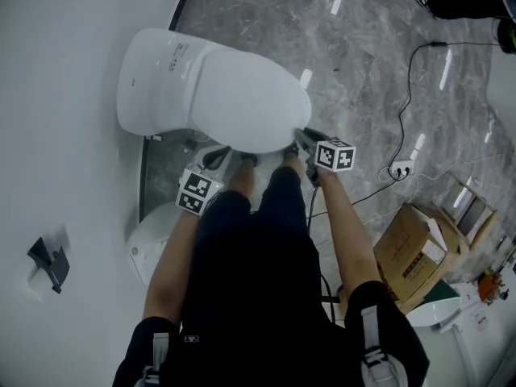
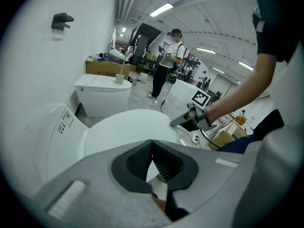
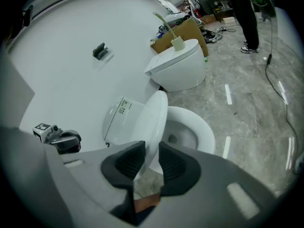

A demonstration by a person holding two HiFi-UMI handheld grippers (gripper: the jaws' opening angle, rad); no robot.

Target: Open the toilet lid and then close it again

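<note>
The white toilet lid [image 1: 242, 95] stands part-way up from the bowl [image 3: 190, 132], which shows bare beside it in the right gripper view. My right gripper [image 1: 294, 141] is at the lid's front right rim; in its own view the lid's edge [image 3: 153, 127] fills the narrow gap between the pads, so it looks shut on the lid. My left gripper [image 1: 242, 160] hangs just below the lid's front edge, jaws shut with nothing in them [image 2: 152, 148]. From the left gripper view the right gripper [image 2: 176, 122] rests at the lid's far rim.
A second toilet [image 3: 178, 65] stands behind along the white wall. A cardboard box [image 1: 415, 252], a power strip with its cable [image 1: 401, 168] and a further white fixture [image 1: 153, 244] lie on the marble floor. A person [image 2: 166, 65] stands further off.
</note>
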